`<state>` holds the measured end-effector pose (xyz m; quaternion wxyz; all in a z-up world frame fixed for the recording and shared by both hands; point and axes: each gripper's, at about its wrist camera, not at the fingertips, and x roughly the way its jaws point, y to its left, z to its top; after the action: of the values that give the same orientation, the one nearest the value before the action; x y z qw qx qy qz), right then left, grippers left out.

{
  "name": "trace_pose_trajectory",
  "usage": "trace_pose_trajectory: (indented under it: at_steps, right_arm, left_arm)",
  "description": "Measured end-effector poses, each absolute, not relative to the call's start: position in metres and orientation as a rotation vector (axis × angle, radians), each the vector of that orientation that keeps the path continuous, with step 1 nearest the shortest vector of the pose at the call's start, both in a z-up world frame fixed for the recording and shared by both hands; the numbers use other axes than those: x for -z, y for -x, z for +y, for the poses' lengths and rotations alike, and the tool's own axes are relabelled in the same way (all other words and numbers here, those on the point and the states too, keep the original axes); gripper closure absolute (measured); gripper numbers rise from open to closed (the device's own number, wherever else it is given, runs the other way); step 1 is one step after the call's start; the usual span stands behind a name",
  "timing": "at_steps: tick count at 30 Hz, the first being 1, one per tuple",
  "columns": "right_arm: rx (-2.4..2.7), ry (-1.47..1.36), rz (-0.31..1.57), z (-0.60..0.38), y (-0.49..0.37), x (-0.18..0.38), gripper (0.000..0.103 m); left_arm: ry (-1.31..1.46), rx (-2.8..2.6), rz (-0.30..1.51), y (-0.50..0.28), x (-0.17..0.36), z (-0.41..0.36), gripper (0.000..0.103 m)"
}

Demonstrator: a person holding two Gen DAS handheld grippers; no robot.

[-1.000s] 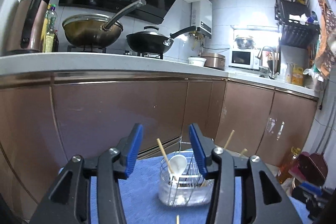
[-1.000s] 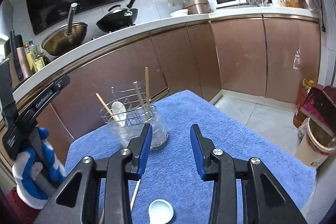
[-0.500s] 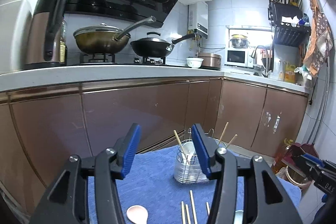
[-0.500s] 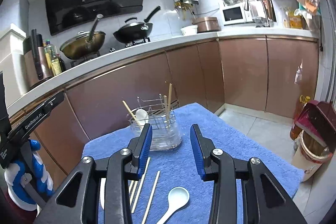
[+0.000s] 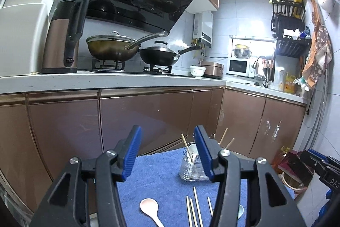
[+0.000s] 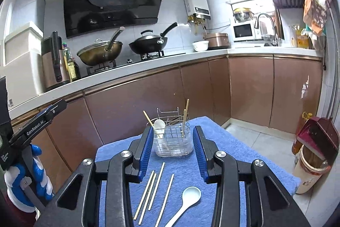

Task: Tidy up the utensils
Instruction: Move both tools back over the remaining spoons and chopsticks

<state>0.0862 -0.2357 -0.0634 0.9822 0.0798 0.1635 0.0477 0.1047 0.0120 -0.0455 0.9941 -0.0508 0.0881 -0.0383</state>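
A wire utensil holder [image 6: 173, 140] in a clear base stands at the far end of a blue towel [image 6: 212, 163]; it also shows in the left wrist view [image 5: 191, 165]. It holds a white spoon [image 6: 159, 126] and some chopsticks [image 6: 186, 114]. Several loose chopsticks [image 6: 156, 186] and a pale blue spoon [image 6: 187, 199] lie on the towel nearer me. A pinkish spoon [image 5: 149, 206] lies in the left wrist view. My right gripper [image 6: 173, 151] is open and empty above the towel. My left gripper [image 5: 167, 154] is open and empty, raised.
Copper kitchen cabinets [image 6: 148, 99] and a white counter with pans [image 6: 148, 45] stand behind the table. A bin [image 6: 312, 171] stands on the floor at the right. The left gripper's body [image 6: 31, 131] and a blue-gloved hand show at the right wrist view's left edge.
Both grippers have pulled back and up from the holder, which now looks smaller. The loose chopsticks and spoons have come into view. Both grippers stayed open.
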Motion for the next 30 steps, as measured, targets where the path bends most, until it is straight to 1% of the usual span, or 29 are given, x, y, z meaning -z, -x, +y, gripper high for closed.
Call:
trace_pose_trajectory:
  at_steps: [9, 19, 22, 27, 30]
  right_arm:
    - [-0.101, -0.14, 0.282, -0.224, -0.064, 0.043, 0.064]
    - [-0.129, -0.128, 0.262, -0.215, -0.054, 0.031, 0.064]
    - [-0.14, -0.136, 0.276, -0.218, -0.057, 0.032, 0.064]
    - [-0.159, -0.182, 0.365, -0.226, -0.079, 0.047, 0.064]
    - [-0.168, -0.198, 0.443, -0.228, -0.098, 0.064, 0.064]
  left_arm:
    - [0.141, 0.095, 0.163, -0.077, 0.035, 0.033, 0.053]
    - [0.164, 0.102, 0.201, -0.074, 0.033, 0.046, 0.053]
    - [0.183, 0.127, 0.269, -0.086, 0.039, 0.049, 0.053]
    - [0.227, 0.242, 0.491, -0.126, 0.067, 0.042, 0.053]
    - [0.257, 0.311, 0.643, -0.155, 0.095, 0.033, 0.053]
